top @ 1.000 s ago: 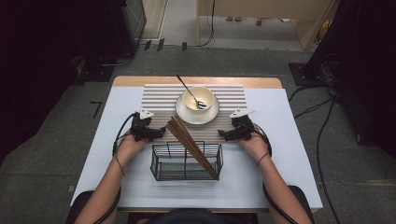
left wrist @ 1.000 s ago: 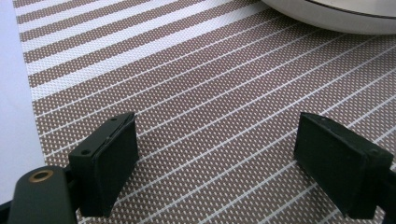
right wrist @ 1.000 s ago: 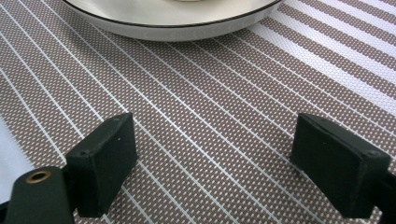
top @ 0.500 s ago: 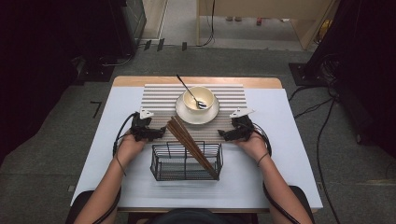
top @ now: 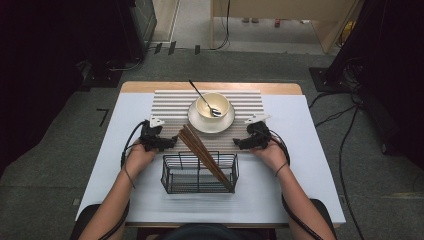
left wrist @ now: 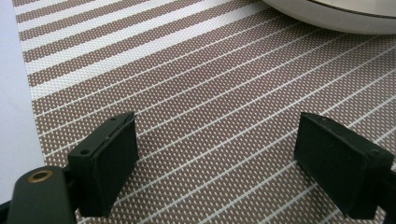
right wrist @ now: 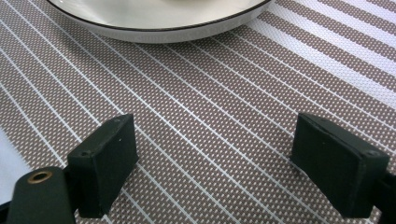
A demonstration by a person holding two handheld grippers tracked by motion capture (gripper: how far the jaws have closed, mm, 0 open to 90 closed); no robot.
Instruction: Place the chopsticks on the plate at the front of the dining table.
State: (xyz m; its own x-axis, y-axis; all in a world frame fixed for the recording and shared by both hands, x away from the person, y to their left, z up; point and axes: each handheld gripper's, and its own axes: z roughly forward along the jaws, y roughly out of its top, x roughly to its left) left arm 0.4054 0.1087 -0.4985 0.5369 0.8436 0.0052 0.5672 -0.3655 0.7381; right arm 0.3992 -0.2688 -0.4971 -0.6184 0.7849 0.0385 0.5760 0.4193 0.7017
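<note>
My left hand-held gripper and right hand-held gripper both rest on the striped mat with jaws apart, gripping nothing. The chopsticks lie at frame centre, running from upper left down into the wire basket at lower right. Their raised ends seem nearer my left one.

A bundle of dark brown chopsticks lies slanted across the black wire basket, its lower ends down in the basket's right front corner and its upper ends jutting out over the back rim onto the striped placemat. The sticks lie close together (fanned a little at the top), pointing toward the white plate.
</note>
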